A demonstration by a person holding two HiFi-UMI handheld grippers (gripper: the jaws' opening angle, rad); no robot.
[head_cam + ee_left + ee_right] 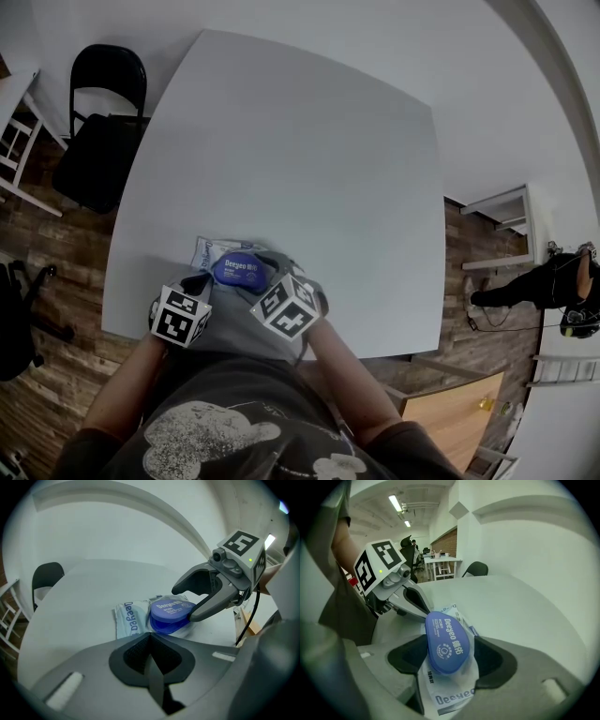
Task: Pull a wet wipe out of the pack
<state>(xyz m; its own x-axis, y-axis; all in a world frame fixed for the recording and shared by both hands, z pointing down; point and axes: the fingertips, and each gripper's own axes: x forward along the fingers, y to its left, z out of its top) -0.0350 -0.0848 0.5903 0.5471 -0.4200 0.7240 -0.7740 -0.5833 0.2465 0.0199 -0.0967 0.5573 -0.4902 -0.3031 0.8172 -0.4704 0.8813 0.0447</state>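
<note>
my left gripper (pixel 150 637) is shut, its two jaws pressed together with nothing between them. its tip sits right at the near edge of the wet wipe pack (pixel 127 620), and i cannot tell if it touches. the pack lies flat on the white table (pixel 281 141), close to the near edge and just in front of me, with its blue lid (pixel 168 613) on the right part of it. my right gripper (pixel 450 654) comes in from the right with its jaws standing apart. the lid is between them and is not squeezed. seen from the left gripper, one finger rests against the lid's right rim and the other hangs clear above its far side. a black chair (pixel 98 141) stands at the table's far left corner
</note>
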